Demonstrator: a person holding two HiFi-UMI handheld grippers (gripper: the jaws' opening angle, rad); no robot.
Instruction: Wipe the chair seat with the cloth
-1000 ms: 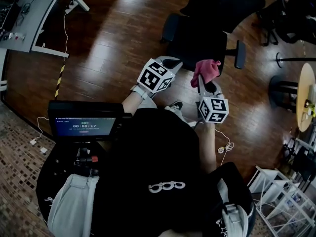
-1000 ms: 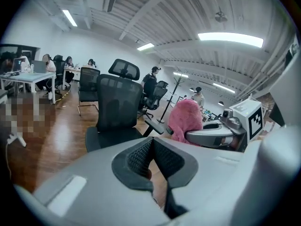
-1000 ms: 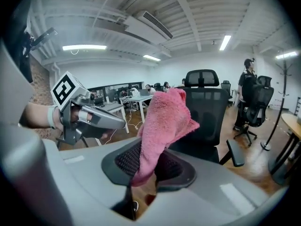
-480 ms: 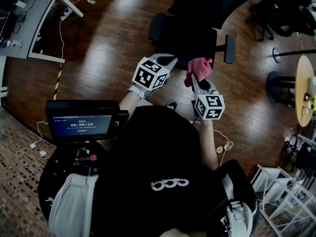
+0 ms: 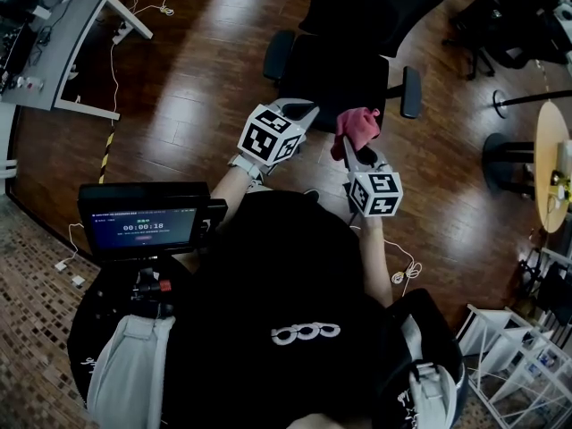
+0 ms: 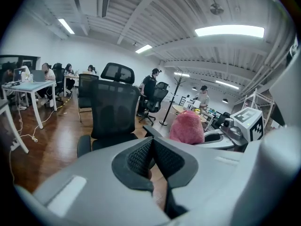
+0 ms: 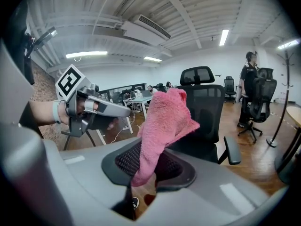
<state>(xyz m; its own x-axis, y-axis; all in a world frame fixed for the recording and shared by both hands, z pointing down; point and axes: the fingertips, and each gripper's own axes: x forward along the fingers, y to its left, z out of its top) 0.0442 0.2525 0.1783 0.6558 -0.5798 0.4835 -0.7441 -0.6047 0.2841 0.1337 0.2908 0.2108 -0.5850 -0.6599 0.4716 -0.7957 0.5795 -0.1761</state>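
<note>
- Between the jaws of the right gripper, the pink cloth is pinched by its lower end, and its loose bulk stands up past the tips.
- Ahead of and below that gripper lies the chair seat, apart from the cloth.
- Tip the gripper down until the loose bulk lies flat on the seat, then sweep in overlapping strokes under light pressure.
- Beside it, the left gripper is pressed together on nothing. Hold it off the wiping path.

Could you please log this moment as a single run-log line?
right gripper: shut on pink cloth | left gripper: shut, empty | chair seat: untouched by cloth
</note>
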